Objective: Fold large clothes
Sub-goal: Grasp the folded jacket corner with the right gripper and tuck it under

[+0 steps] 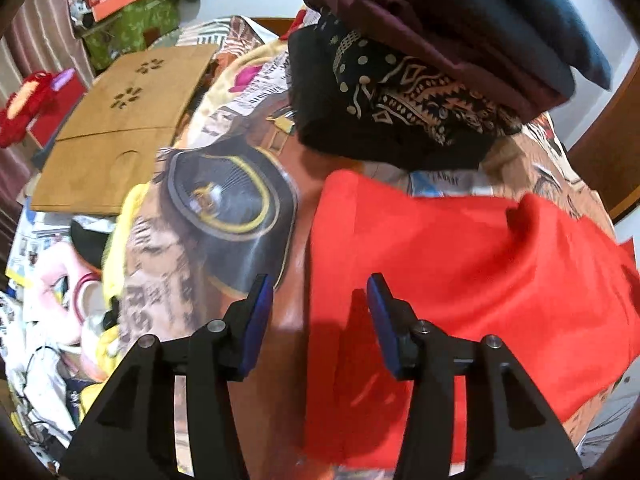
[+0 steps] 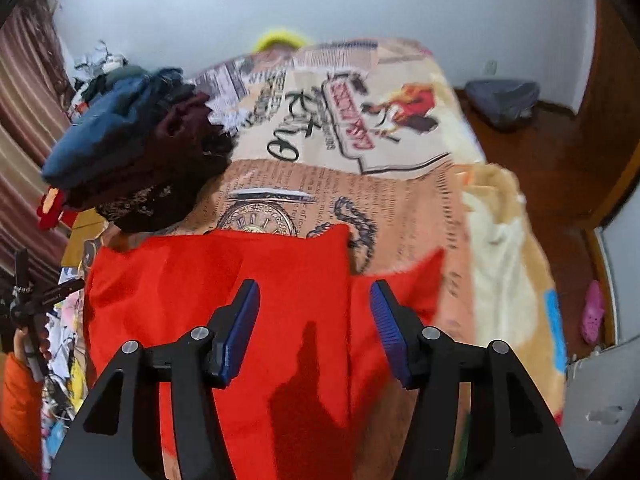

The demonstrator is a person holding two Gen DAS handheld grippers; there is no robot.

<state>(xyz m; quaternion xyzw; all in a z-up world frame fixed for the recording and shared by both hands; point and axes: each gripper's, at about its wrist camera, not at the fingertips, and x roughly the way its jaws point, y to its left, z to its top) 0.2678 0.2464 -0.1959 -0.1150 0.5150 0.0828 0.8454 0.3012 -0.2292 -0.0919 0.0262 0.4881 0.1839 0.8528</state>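
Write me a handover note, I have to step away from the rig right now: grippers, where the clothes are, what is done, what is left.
Left gripper: open, nothing between its fingers, over the left edge of the red garment.
Right gripper: open, empty, over the same garment's right part.
The red garment lies spread on the printed blanket, partly folded, one flap sticking out on the right.
Done: a stack of folded clothes sits beyond it.
Left: finish folding the red garment, probably add it to the stack.

red garment (image 2: 224,280): smooth matt cloth
blanket (image 2: 400,184): plush printed fabric
board (image 1: 120,120): matt brown cardboard
gripper pads (image 2: 240,332): ribbed blue plastic
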